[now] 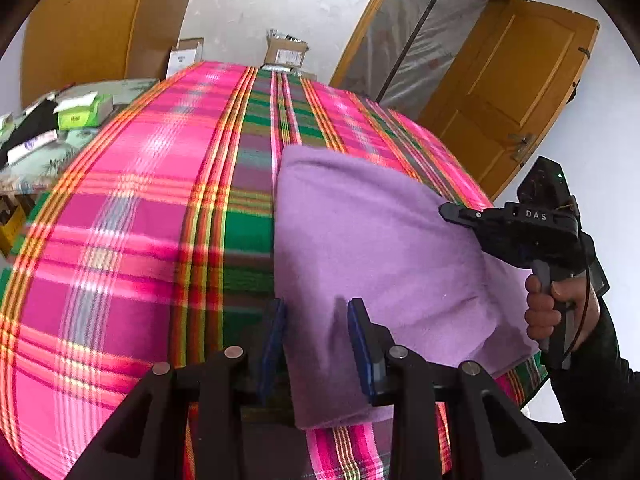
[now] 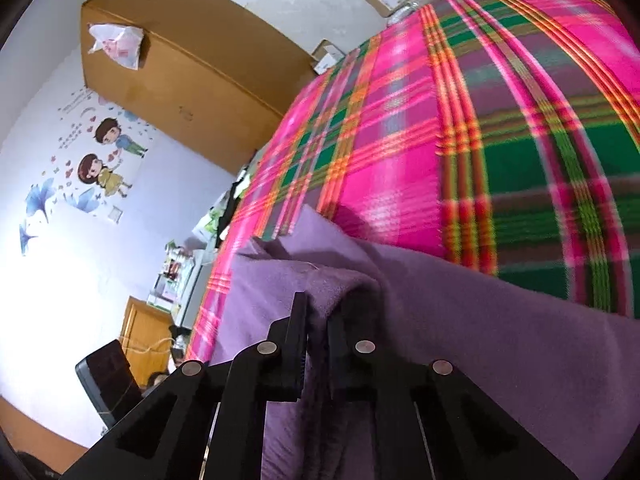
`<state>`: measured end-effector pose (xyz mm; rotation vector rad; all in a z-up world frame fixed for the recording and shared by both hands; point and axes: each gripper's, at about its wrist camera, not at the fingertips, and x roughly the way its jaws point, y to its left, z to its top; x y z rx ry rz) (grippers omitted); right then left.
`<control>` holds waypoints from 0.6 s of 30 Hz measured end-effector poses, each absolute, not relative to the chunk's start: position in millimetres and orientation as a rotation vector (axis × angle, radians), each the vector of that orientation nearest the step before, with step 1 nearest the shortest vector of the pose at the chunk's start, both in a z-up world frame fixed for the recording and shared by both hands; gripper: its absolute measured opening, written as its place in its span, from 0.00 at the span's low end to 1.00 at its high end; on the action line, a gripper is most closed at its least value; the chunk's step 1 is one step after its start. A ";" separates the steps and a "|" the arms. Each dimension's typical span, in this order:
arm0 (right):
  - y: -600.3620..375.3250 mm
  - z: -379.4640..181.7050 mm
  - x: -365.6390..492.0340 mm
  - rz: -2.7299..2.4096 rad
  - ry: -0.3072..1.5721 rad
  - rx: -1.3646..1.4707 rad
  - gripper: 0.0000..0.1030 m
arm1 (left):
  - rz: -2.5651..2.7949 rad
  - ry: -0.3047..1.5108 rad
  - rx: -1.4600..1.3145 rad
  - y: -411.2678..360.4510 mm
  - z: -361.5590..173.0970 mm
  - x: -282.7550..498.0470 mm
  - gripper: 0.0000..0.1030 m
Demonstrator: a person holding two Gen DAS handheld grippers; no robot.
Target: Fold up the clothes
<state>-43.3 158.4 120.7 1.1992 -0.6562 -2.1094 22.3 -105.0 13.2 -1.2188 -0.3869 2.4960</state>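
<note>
Purple fleece garment [image 1: 380, 272] lay partly folded on the plaid-covered bed [image 1: 140, 220], toward the bed's near right edge. In the left wrist view, the left hand-held gripper [image 1: 316, 344] hovered with its jaws parted to a moderate width, straddling the garment's near left border without pinching it. The right hand-held gripper [image 1: 452, 212] reached in over the bed's right edge, its tip at the cloth.

In the right wrist view, the right hand-held gripper [image 2: 318, 344] stood nearly closed, clamping a bunched fold of the garment [image 2: 500, 340] between its fingers [image 2: 298, 344]. The fold seemed to be mid-way, with one edge lifted. The next move would likely call for the left one to pinch its border, so both could carry the layer across evenly and avoid a skewed crease.
</note>
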 end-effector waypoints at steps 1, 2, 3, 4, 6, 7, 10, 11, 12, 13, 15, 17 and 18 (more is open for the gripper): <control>157.9 123.9 -41.0 -2.130 -0.623 1.196 0.15 | 2.493 -0.401 -1.226 -106.2 11.3 22.5 0.32; 157.4 127.0 -38.7 -2.151 -0.590 1.192 0.16 | 2.492 -0.410 -1.226 -107.1 11.5 22.6 0.32; 156.9 130.2 -36.3 -2.171 -0.557 1.189 0.17 | 2.495 -0.413 -1.222 -107.9 12.7 23.1 0.32; 156.5 133.4 -34.0 -2.191 -0.523 1.185 0.18 | 2.499 -0.415 -1.218 -108.7 14.0 23.8 0.32; 150.5 151.1 -30.8 -2.236 -0.432 1.127 0.24 | 2.504 -0.419 -1.210 -109.5 15.1 23.7 0.32; 145.9 160.1 -31.1 -2.248 -0.396 1.093 0.31 | 2.504 -0.424 -1.209 -109.6 14.9 23.3 0.32; 122.5 178.4 -38.2 -2.227 -0.280 1.031 0.36 | 2.497 -0.444 -1.216 -110.0 12.3 21.6 0.32; 110.4 180.7 -44.2 -2.207 -0.241 1.045 0.36 | 2.493 -0.452 -1.220 -110.1 11.0 20.9 0.32; 96.9 181.8 -51.9 -2.183 -0.207 1.067 0.36 | 2.490 -0.456 -1.221 -110.7 10.6 21.0 0.32; 84.3 182.0 -59.4 -2.156 -0.182 1.084 0.36 | 2.489 -0.459 -1.221 -111.4 10.2 21.2 0.32; 59.3 182.3 -74.4 -2.100 -0.133 1.117 0.36 | 2.486 -0.459 -1.218 -112.4 9.8 20.4 0.31; 34.6 178.9 -89.5 -2.052 -0.095 1.162 0.36 | 2.483 -0.462 -1.216 -112.6 9.2 18.8 0.30; 22.2 176.5 -97.0 -2.030 -0.077 1.187 0.36 | 2.481 -0.466 -1.217 -113.3 9.0 18.5 0.30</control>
